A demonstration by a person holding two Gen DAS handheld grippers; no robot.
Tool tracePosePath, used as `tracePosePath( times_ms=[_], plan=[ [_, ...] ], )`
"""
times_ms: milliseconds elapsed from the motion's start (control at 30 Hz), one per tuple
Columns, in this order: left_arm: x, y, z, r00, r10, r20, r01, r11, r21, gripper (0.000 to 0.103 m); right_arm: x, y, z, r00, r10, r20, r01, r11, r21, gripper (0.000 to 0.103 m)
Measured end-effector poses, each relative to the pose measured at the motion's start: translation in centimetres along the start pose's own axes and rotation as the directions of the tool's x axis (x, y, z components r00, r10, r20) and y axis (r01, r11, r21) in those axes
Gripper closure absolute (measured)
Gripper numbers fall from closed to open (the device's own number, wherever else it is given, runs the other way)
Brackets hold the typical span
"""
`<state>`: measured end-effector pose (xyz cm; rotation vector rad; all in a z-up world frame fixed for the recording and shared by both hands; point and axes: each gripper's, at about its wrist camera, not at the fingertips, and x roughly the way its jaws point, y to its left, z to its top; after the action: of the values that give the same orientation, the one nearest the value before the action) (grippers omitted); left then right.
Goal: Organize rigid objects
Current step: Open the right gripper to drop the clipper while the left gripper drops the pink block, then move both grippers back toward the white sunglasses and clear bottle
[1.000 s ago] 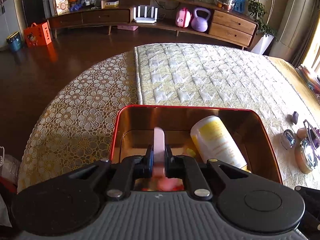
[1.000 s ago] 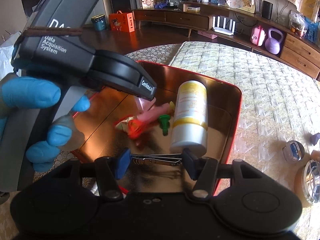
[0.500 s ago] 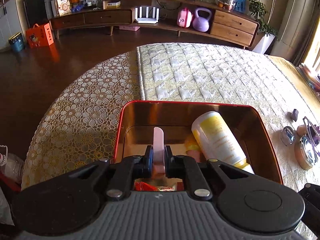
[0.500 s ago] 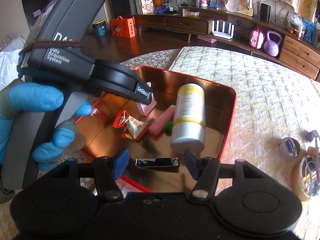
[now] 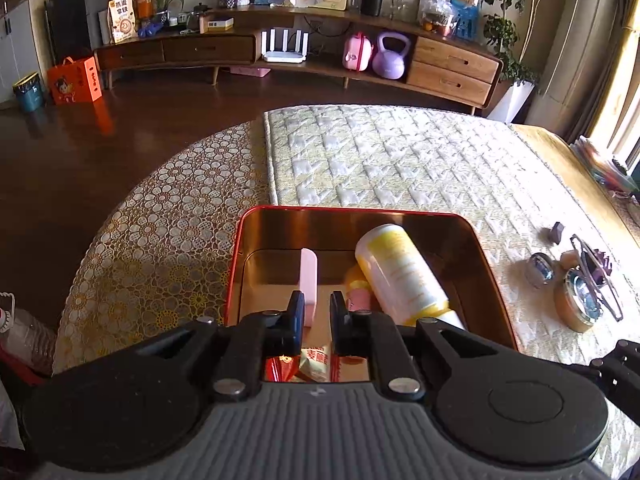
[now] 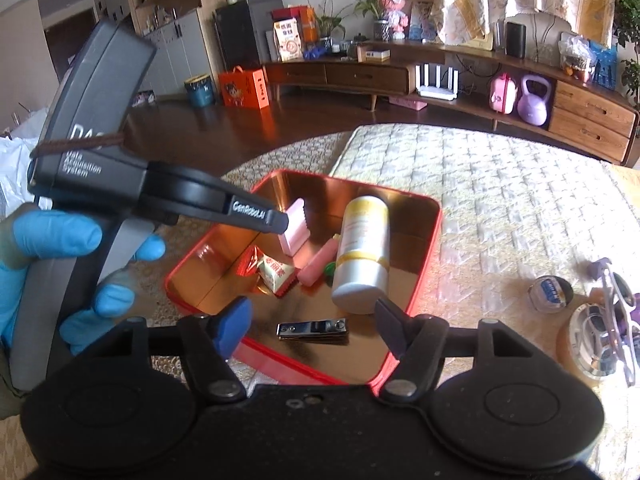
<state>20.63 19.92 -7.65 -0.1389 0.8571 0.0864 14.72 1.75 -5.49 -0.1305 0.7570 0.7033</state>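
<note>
Jaws of the left gripper (image 5: 316, 312) stand narrow, with a flat pink ridged plastic piece (image 5: 308, 280) between them, standing on edge in the red-rimmed, copper-lined metal tin (image 6: 434, 216). In the left wrist view it lies against one pad with a gap to the other, so the hold looks all but released, though I cannot be sure. Jaws of the right gripper (image 6: 314, 320) are opening wide over the tin with nothing between them; a small silver metal nail clipper (image 6: 313, 328) lies flat on the tin floor below.

The tin sits on a quilted, lace-edged table. Also inside are a white-and-yellow plastic bottle (image 6: 362, 256) lying on its side, a pink stick-shaped object (image 6: 318, 266) and a red-and-white wrapped sweet (image 6: 276, 274).

Judging by this, the step in hand is dropping items into the tin. Outside, to the right, wait a small clear round jar (image 6: 550, 294), a round tan tin with a shiny lid (image 6: 584, 346) and purple-framed glasses (image 6: 618, 312). Next would likely be letting the pink piece go fully, lifting both grippers clear and reaching across for one of those.
</note>
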Motion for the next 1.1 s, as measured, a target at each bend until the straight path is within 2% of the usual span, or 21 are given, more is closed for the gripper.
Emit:
tracePosePath(
  times_ms=[500,1100],
  plan=[
    [-4.2,-1.8,-2.5,0.999,-0.047,0.025,0.047,0.999,0.013,0.09,-5.0,-1.5,-1.7,0.994,-0.058,0.089,0.055,0.998,0.037,0.028],
    [-7.4,-8.5,-5.6,0.992,-0.121,0.035,0.119,0.991,0.054,0.09,-10.6,-6.3,-5.7,0.978,-0.125,0.169,0.1,0.984,0.148,0.017]
  ],
)
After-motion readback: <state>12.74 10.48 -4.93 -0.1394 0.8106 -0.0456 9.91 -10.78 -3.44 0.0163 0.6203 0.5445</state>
